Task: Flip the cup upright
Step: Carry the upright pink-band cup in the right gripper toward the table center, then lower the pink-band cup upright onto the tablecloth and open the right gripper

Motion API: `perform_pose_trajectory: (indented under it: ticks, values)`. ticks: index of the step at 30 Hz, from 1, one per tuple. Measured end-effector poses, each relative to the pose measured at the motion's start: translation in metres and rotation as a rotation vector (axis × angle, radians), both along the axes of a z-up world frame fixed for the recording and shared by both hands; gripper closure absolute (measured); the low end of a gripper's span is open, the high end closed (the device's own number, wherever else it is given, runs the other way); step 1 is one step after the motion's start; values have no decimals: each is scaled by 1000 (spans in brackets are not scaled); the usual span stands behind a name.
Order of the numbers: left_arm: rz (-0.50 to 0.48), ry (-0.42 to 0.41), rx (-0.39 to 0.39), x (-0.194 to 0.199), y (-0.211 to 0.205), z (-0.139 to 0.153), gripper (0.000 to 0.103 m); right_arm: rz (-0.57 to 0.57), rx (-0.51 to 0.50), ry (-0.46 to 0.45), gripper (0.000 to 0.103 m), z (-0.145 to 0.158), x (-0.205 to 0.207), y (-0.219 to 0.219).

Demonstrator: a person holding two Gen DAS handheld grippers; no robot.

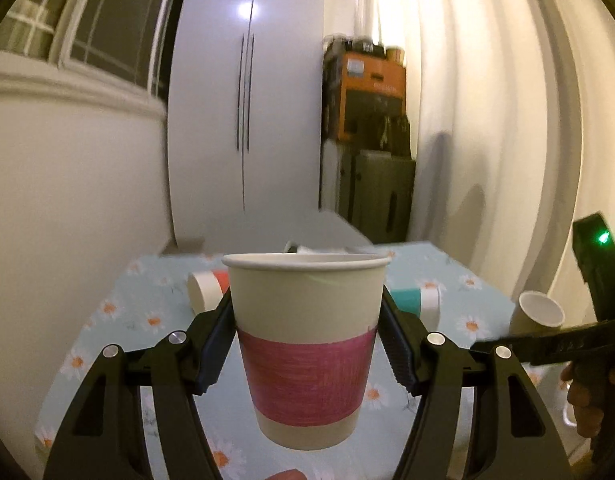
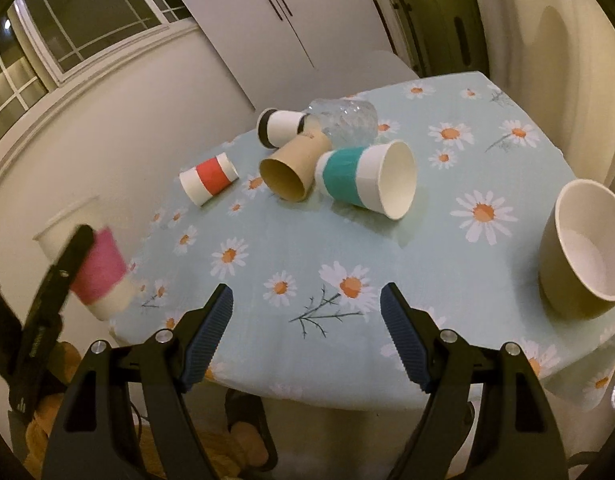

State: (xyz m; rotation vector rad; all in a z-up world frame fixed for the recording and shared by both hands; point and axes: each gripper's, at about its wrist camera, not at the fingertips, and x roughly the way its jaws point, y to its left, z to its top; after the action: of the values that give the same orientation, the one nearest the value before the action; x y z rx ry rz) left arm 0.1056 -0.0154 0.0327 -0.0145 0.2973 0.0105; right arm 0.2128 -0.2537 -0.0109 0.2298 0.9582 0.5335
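Pink cup [image 1: 305,350] is sitting upright in the left claw [image 1: 307,344], which is squeezing its sides above the surface [image 2: 387,248]. The right claw [image 2: 306,336] is hanging open, holding nothing.

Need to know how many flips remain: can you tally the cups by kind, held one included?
Banded white paper cups: 4 (pink, red, teal, black)
Plain brown paper cup: 1
Clear plastic cup: 1
Olive ceramic cup: 1
Total: 7

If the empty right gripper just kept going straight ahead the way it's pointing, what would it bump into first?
Probably the daisy-print tablecloth itself; the open right gripper angles down at bare cloth. The teal-banded paper cup lies farther along, though depth is unclear.
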Motion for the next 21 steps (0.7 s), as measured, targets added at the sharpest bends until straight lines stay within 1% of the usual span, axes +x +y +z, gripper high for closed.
perform_pose_trajectory:
  ticks: [2, 5, 7, 9, 13, 16, 17, 18, 19, 21]
  values:
    - [13, -36, -5, -4, -1, 2, 39, 5, -5, -7, 27, 1, -1, 0]
    - [34, -58, -4, -6, -2, 1, 39, 10, -4, 4, 27, -1, -2, 2]
    - [39, -65, -8, -5, -4, -1, 39, 16, -2, -8, 27, 1, -3, 3]
    - [33, -82, -16, -5, -5, -5, 39, 19, -6, -31, 27, 4, -4, 4]
    - [27, -103, -8, -2, -13, -19, 39, 25, -21, -51, 27, 6, -6, 5]
    - [62, -138, 17, -3, -20, -30, 38, 23, -27, -50, 27, 6, -5, 4]
    - [93, -152, 34, -3, -24, -34, 38, 20, -26, -50, 27, 6, -5, 3]
    - [115, -169, 34, -4, -26, -37, 38, 16, -26, -46, 27, 5, -5, 2]
    - [126, -178, 32, -4, -28, -40, 38, 9, -29, -37, 26, 3, -3, 1]
    - [154, -193, 63, -4, -36, -49, 38, -1, -30, -13, 26, -2, -1, -2]
